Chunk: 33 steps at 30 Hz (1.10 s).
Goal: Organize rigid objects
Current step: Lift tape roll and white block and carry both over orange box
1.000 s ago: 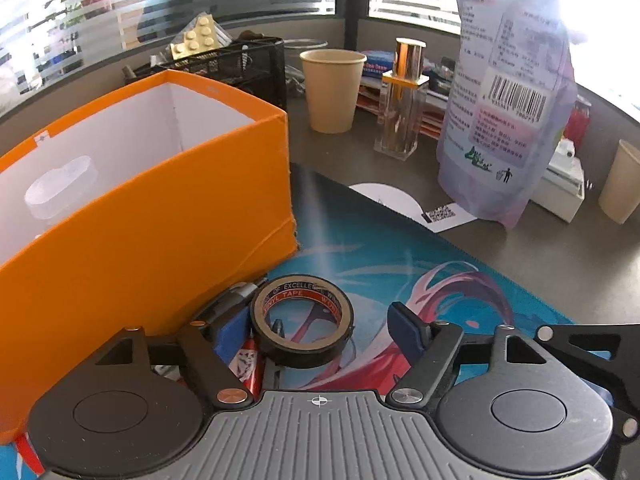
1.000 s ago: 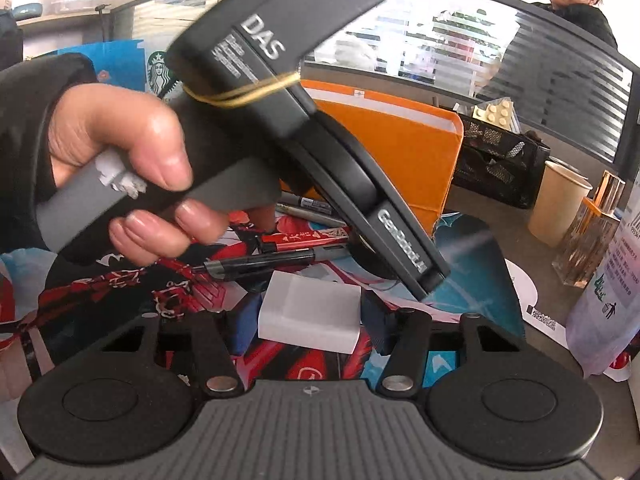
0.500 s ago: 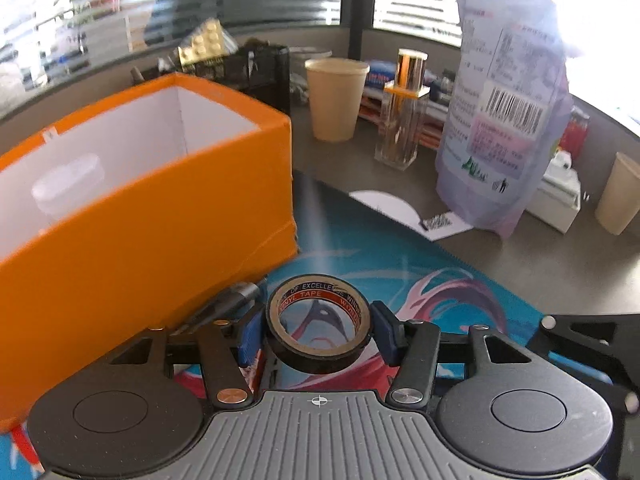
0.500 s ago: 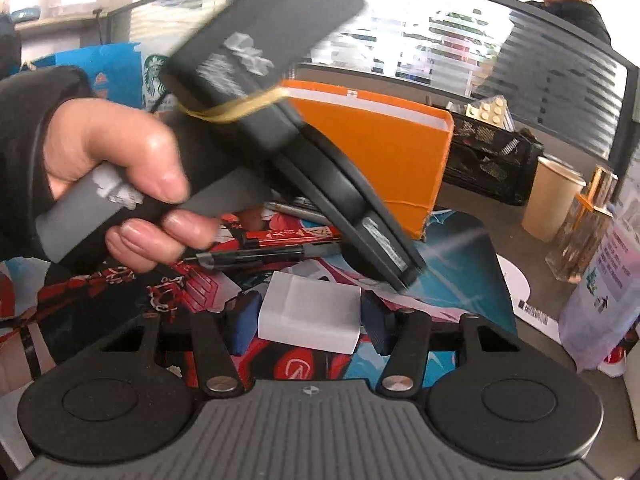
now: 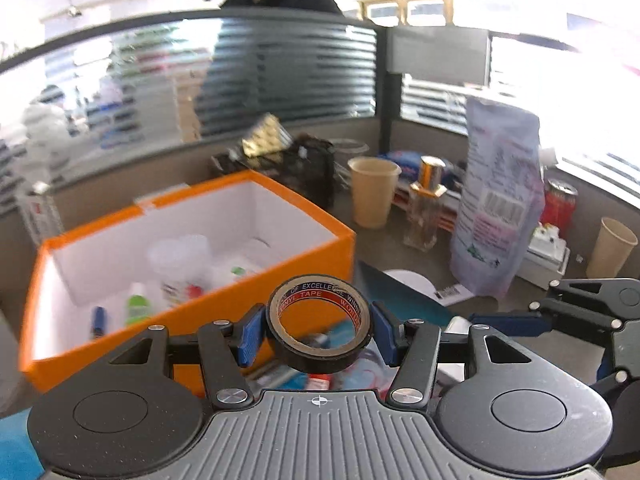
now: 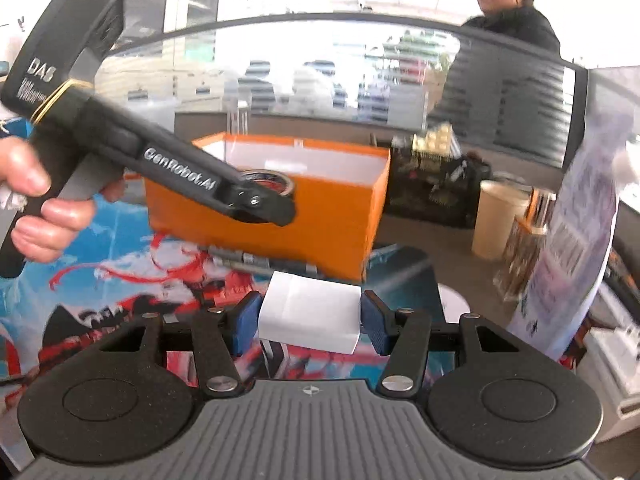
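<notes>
On the worktop (image 5: pixel 384 248) stands an open orange box (image 5: pixel 280 280) with small bottles inside, just in front of which the left gripper (image 5: pixel 319 332) is clamped on a roll of black vinyl tape (image 5: pixel 320 344) held in the air, while the right gripper (image 6: pixel 310 320) grips a white block (image 6: pixel 310 320).

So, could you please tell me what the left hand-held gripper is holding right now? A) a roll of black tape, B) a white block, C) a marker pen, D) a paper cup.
A: the left hand-held gripper has its blue pads pressed on either side of the tape roll, lifted in front of the orange box.
</notes>
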Motion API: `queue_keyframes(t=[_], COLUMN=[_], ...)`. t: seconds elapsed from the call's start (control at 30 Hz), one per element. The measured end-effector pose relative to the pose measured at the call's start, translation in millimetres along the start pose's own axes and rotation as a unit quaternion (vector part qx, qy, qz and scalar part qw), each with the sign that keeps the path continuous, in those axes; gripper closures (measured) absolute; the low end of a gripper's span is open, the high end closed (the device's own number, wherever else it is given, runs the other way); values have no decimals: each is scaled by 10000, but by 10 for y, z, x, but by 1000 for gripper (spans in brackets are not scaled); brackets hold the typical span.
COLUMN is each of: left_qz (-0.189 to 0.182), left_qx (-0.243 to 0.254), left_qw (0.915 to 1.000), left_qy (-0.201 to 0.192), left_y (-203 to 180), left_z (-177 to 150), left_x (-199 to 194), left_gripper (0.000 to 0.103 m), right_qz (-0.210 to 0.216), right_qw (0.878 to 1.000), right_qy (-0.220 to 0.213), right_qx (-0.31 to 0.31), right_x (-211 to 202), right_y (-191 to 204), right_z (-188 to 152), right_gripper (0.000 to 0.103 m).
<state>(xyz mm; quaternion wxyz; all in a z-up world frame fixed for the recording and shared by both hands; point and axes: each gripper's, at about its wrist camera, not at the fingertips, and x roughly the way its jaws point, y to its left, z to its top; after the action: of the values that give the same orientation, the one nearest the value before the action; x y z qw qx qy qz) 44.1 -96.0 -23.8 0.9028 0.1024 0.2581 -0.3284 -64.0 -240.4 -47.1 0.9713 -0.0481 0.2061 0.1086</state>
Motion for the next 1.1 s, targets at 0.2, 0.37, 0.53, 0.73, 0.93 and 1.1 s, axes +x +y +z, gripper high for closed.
queue_keyframes(t=[0.2,0.37,0.53,0.73,0.93,1.1], left_qz=[333,568,721,896,1017,1066], left_qx=[-163,-314,-417,-492,-622,-692], left_qw=[9988,9966,9945,9920,9902,9893], left_qy=[-309,-514,-643,-742,-728,-716], left_y=[229,419,553,728,897,996], left_z=[41,74,117,186,227,264], left_x=[-288,-473,-571,-603,-566,-517], left_gripper=[49,49,49,49,49,49], right_qz=[31,16,39,22,57,81], right_qw=[9995,9985,9970,9950,9948,9948], right_qy=[-291,-512,-736,-957,-984,-994], right_qx=[-100,-210,-232,-286,-253,-213], right_x=[51,82,126,196,347,451], right_y=[142,257,306,351,320,291], right_z=[259,507,790,1089,1241,1328], right_gripper=[52,52,52,52,52,52])
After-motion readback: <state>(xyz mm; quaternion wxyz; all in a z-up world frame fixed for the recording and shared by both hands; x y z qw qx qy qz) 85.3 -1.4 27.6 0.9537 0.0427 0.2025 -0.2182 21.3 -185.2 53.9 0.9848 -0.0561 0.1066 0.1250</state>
